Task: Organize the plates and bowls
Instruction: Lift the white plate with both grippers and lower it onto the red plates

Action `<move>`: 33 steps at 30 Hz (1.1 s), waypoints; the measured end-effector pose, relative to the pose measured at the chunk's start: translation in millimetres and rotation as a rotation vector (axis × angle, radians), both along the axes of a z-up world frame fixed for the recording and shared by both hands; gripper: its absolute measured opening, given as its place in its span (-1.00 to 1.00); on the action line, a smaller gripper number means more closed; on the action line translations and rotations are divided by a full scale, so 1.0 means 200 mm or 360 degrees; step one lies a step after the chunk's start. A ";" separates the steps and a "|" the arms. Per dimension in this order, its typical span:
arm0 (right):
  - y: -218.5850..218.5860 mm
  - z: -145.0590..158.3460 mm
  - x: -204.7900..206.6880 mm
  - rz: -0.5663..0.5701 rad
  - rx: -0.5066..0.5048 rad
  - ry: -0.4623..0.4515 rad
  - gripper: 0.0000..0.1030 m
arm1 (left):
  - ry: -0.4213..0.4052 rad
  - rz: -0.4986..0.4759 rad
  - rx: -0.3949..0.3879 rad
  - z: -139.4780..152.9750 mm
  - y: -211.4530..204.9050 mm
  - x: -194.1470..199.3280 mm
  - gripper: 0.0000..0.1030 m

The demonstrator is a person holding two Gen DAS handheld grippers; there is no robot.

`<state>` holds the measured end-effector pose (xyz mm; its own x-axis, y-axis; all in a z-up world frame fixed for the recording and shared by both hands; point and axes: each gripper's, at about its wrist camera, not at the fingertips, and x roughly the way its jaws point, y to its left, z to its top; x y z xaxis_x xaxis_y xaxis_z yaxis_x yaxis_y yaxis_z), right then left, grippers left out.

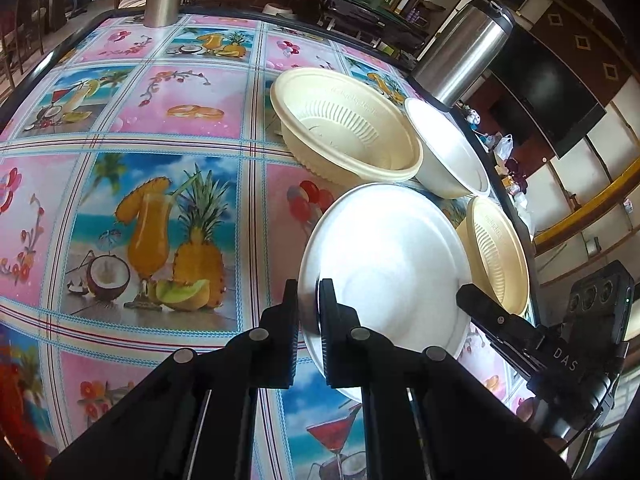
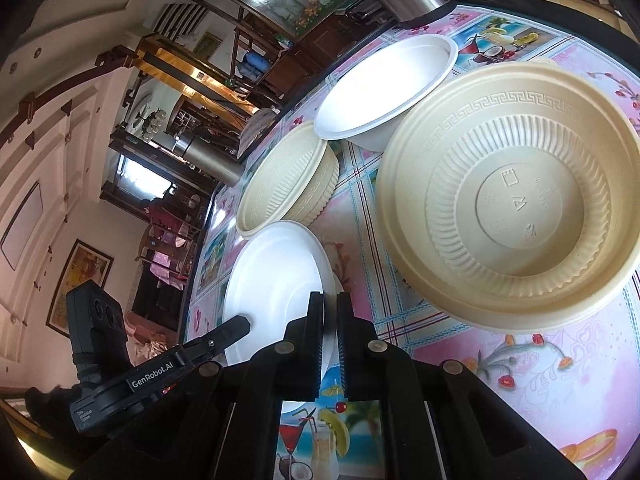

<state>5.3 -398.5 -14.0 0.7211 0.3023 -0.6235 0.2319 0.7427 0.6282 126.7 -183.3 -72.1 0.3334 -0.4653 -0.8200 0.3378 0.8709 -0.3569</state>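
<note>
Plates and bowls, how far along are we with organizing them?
Early. Done: nothing looks stacked; the large tan bowl, white bowl and small tan bowl sit loose, crowded together. In hand: the white plate, pinched on opposite edges by the left gripper and right gripper. Left: placing the plate, grouping the bowls.
</note>
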 end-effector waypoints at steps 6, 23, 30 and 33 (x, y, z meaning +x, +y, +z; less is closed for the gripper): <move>0.06 0.01 -0.02 0.0040 -0.0022 -0.0030 -0.86 | -0.0098 0.0086 0.0031 0.03 0.10 -0.10 -0.85; 0.60 0.05 -0.10 0.0378 -0.0058 -0.0227 -0.87 | -0.0443 0.0426 0.0187 0.23 0.67 -0.49 -0.84; 0.80 0.07 -0.13 0.0469 -0.0058 -0.0310 -0.87 | -0.0485 0.0511 0.0183 0.27 0.86 -0.57 -0.84; 0.86 0.07 -0.14 0.0496 -0.0056 -0.0315 -0.87 | -0.0498 0.0549 0.0187 0.28 0.93 -0.60 -0.84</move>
